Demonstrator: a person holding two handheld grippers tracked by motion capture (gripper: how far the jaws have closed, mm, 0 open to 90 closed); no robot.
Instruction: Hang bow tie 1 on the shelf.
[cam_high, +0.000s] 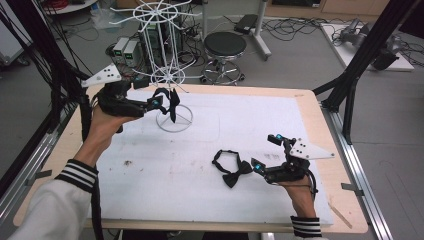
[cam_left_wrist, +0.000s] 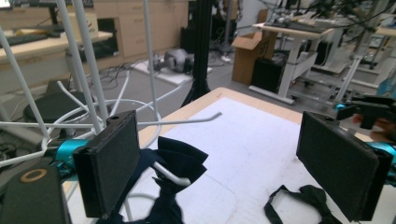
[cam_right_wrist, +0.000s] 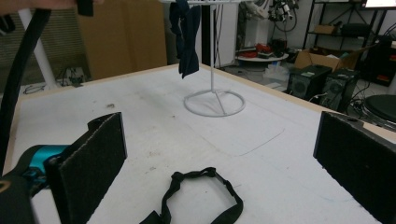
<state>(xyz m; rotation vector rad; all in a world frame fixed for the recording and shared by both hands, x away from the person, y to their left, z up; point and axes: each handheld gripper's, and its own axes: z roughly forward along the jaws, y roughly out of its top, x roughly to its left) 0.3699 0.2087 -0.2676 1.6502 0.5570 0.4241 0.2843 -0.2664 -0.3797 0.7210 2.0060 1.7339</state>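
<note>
Near the worktop's front edge, the right gripper (cam_high: 260, 167) rests wide open just beside a black bow tie (cam_high: 231, 169) lying flat. Farther back, near the left edge, the left gripper (cam_high: 161, 102) gapes wide, a dark bow tie (cam_left_wrist: 175, 172) draped on the white wire rack (cam_high: 167, 65) between its jaws, unpinched.

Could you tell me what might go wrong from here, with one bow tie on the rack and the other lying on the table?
1. The dark navy bow tie hangs on just one thin white wire hook; the open left gripper is close and could brush it off.
2. The black bow tie has a loose strap loop that could snag on a jaw of the open right gripper.
</note>
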